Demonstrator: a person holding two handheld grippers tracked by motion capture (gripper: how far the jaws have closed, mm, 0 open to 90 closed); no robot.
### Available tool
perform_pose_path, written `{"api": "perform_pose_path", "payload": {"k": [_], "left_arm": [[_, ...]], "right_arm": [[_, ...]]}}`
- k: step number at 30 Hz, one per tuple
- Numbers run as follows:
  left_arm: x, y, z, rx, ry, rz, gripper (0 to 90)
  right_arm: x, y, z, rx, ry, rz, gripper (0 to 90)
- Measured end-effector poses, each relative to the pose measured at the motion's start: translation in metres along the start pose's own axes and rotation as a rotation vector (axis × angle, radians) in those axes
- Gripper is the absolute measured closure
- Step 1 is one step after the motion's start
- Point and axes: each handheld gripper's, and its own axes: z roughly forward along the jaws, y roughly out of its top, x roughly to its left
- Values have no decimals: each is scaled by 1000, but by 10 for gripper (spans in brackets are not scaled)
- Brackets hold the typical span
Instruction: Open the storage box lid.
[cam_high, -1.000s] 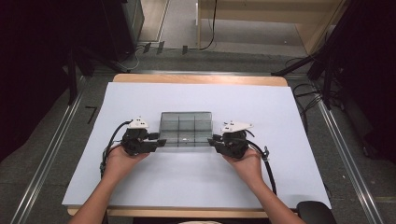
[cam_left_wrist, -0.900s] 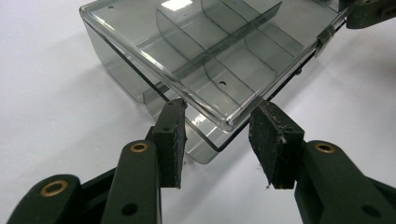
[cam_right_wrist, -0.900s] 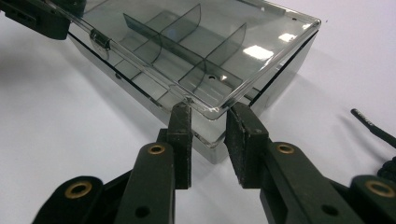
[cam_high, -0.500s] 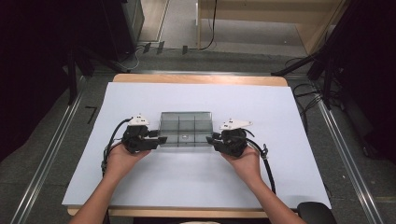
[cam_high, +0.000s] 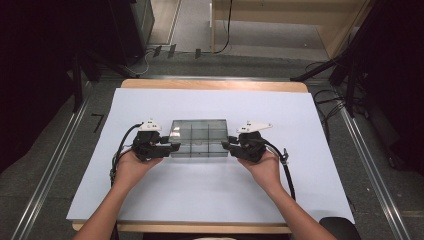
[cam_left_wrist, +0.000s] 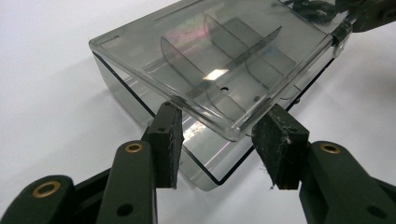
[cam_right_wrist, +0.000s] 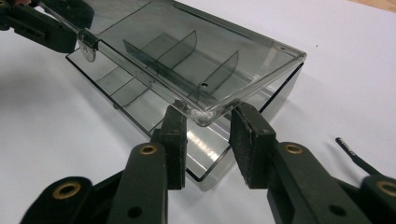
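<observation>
Smoky clear plastic compartment box with a hinged transparent lid (cam_high: 199, 138) sits on the white sheet covering the tabletop (cam_high: 210, 200), about centred between the left and right edges and slightly nearer the far edge than the near one. Inside: dark dividers, one long rib with shorter cross ribs.

Lid (cam_left_wrist: 219, 56) is lifted at the front, tilted above the box body; gap visible under it in both gripper views.

Left gripper (cam_high: 172, 147) at the box's left end, right gripper (cam_high: 226, 145) at its right end, both pointing inward at it, each held in a hand.

Left gripper view: jaws apart, one pad (cam_left_wrist: 167, 140) either side of the lid's corner, gap visible on the right pad's side. They have just been opening, lid corner between them, not clamped.

Right gripper view: same picture, jaws apart and just been opening, lid corner (cam_right_wrist: 205, 114) between the pads. Left pad sits close to the edge; contact there too close to call.
</observation>
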Motion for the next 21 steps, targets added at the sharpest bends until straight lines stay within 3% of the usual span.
{"api": "perform_pose_path", "payload": {"k": [21], "left_arm": [[5, 8, -2, -13, 10, -21, 477]], "right_arm": [[-6, 8, 0, -10, -11, 15, 629]]}}
